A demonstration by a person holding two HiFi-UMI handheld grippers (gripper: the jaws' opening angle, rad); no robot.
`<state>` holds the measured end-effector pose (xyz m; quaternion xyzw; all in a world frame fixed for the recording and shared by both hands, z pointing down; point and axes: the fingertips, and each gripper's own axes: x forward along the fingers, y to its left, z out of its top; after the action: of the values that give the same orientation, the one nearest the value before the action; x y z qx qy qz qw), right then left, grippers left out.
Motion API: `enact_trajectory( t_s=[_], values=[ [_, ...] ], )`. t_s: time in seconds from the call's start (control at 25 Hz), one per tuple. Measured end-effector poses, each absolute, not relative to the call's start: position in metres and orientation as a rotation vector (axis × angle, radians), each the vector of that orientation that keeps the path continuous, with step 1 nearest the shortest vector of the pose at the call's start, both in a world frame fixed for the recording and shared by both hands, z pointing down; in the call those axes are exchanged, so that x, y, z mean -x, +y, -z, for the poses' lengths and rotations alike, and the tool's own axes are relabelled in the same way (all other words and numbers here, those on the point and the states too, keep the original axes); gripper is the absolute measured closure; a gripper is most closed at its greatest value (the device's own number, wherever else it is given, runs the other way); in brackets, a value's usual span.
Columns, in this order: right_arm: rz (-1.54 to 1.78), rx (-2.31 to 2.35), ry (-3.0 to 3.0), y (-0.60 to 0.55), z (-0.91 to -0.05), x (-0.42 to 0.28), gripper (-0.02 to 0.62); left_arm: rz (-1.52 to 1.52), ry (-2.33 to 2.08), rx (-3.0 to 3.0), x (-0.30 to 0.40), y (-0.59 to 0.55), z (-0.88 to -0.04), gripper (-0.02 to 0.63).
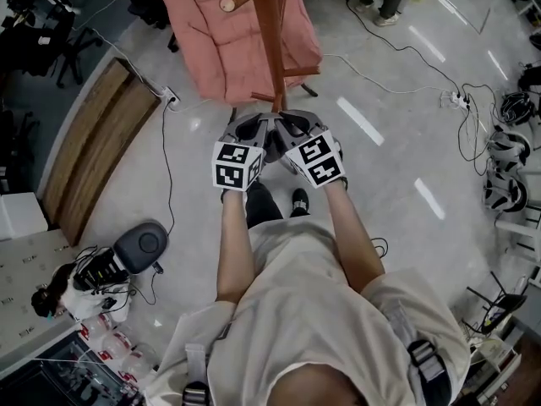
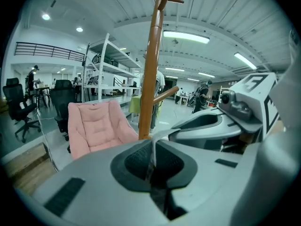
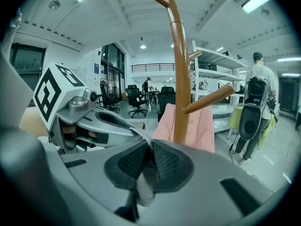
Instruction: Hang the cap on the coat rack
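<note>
The cap [image 3: 145,188] shows only as thin pale-grey fabric. One edge is pinched between the closed jaws of the left gripper [image 2: 154,144] and another between those of the right gripper [image 3: 150,144], and it is held up off the floor. The coat rack [image 1: 270,49] stands upright close by at the cap's 12 o'clock. It is an orange-brown wooden pole with short pegs slanting upward.
</note>
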<state>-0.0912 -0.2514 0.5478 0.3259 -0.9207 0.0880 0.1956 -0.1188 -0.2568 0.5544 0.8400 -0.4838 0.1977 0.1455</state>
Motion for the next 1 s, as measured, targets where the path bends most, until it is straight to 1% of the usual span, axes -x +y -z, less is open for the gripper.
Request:
enact_trajectory(
  t_s=[0.52,1.0],
  values=[
    [-0.293,-0.907,-2.576,-0.267,-0.554,0.092,0.569,-0.588,-1.327,-2.436,0.119,-0.274,-0.564,0.591],
    [-0.317,-0.899,-2.518,-0.282,-0.577,0.084,0.569,-0.568,-1.269,-2.399,0.11,-0.286,-0.591,0.591]
  ],
)
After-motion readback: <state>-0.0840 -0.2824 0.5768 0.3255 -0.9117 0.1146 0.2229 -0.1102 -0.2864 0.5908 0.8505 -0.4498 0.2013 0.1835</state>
